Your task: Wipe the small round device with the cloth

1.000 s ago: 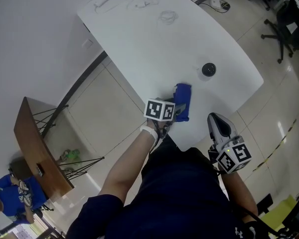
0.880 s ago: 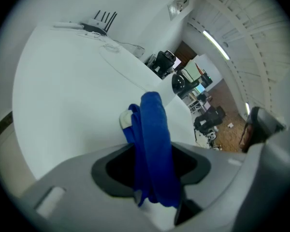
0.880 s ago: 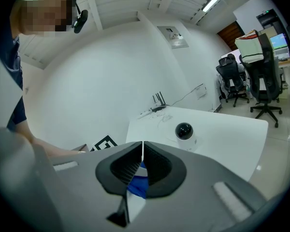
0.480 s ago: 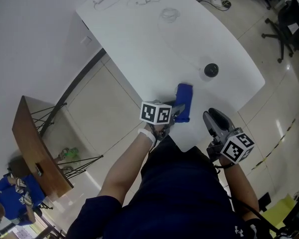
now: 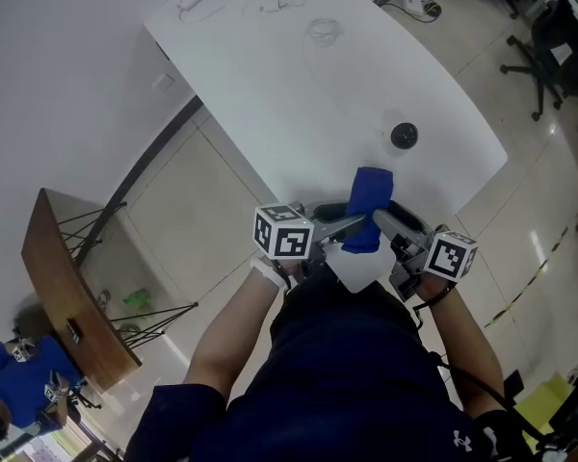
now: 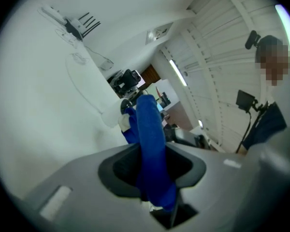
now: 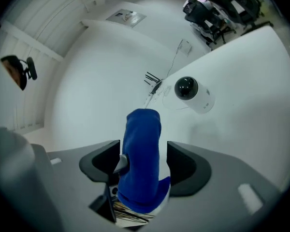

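Left gripper (image 6: 152,168) fingers are clenching the cloth (image 5: 369,200); right gripper (image 7: 144,166) fingers, just opening, are straddling it released; small round device (image 5: 403,135) is lying at one o'clock.

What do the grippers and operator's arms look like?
The left gripper and right gripper are grey with black-lined fingers, each bearing a white cube with black square markers. Operator: dark navy short-sleeved shirt, white band on left wrist.

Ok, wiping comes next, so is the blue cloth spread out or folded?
Folded: the blue cloth shows as a narrow, thick strip rounded over at its end, not a sheet.
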